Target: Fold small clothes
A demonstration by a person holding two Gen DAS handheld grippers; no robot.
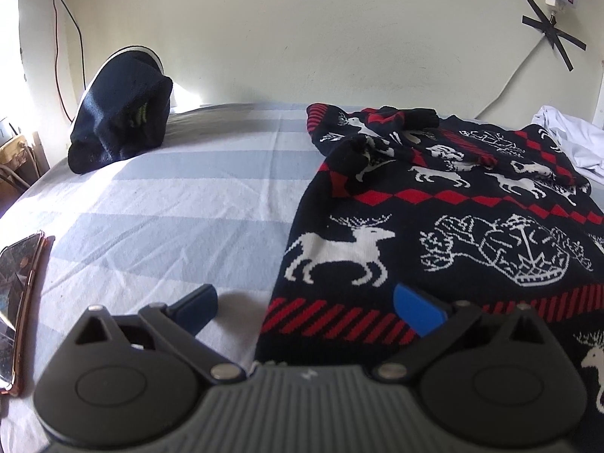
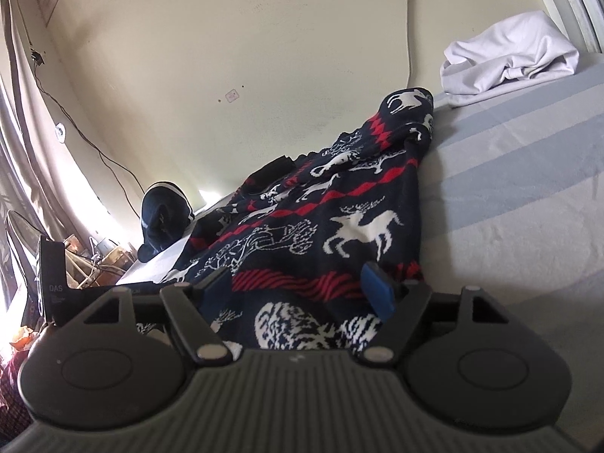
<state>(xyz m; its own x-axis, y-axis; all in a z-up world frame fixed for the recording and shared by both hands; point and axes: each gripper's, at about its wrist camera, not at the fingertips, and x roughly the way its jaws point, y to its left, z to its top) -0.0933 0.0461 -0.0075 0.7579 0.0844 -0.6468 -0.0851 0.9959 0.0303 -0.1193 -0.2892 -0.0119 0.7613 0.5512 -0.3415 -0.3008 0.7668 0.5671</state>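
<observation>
Left claw [image 1: 305, 307] stood spread over the near hem of the reindeer-patterned sweater [image 1: 434, 234], which lay on the striped bed [image 1: 181, 204]; the right claw [image 2: 298, 287] was likewise spread, with sweater cloth between its fingers. Soft, limp and fairly thick, the knit would probably sag and is best pinched at hem corners. Only "SVO", mirrored, was legible on a black box [image 2: 53, 283].

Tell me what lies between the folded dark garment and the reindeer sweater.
Only bare striped bedsheet separates the folded dark garment from the reindeer sweater; the left wrist view shows it.
</observation>
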